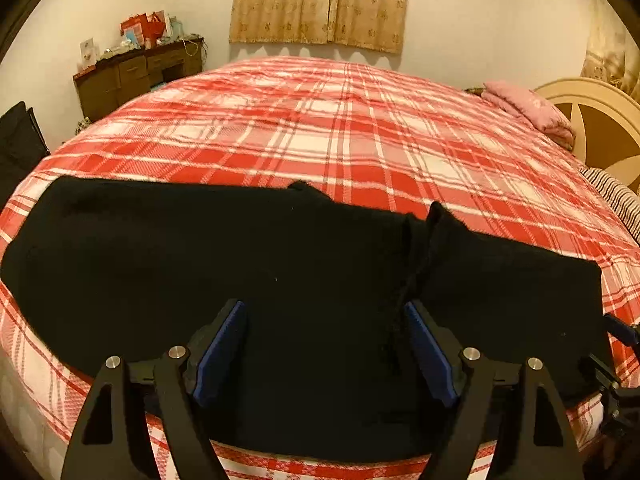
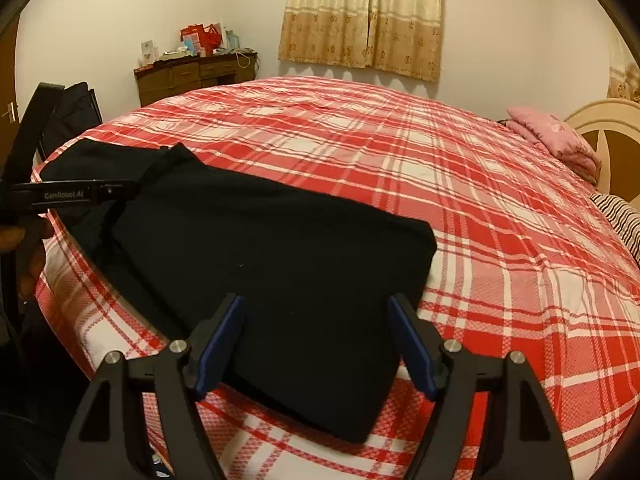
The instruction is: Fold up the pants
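Left gripper (image 1: pixel 324 344), seen along its own fingers: jaws spread wide, blue pads (image 1: pixel 222 350) standing apart above the black pants (image 1: pixel 240 264), no cloth pinched between them; it tilts downward toward the near edge of the bed (image 1: pixel 340 128). Right gripper (image 2: pixel 318 344), likewise tilted down: jaws wide, blue pads either side of the garment's end, nothing clamped.

Pants: laid flat along the near edge of the red-and-white plaid bedspread, lengthwise with that edge; the right-wrist view shows a folded end lying squarely near the near edge, one corner reaching almost to it.

Left-wrist view alone: the full run of the garment toward the left corner of the bed, and a dark drawstring (image 1: pixel 408 288) trailing down across the cloth just beside the right-hand pad.

Right-wrist view alone: the body of the left gripper at the far left, bearing pale lettering, with part of a hand (image 2: pixel 24 248) beneath it beside the bed's left edge.

Both views: a pink folded blanket (image 2: pixel 556 140) and a striped pillow (image 2: pixel 624 216) at the headboard end on the right; a wooden dresser (image 1: pixel 136 76) against the far wall; patterned curtains (image 2: pixel 364 16) behind the bed.
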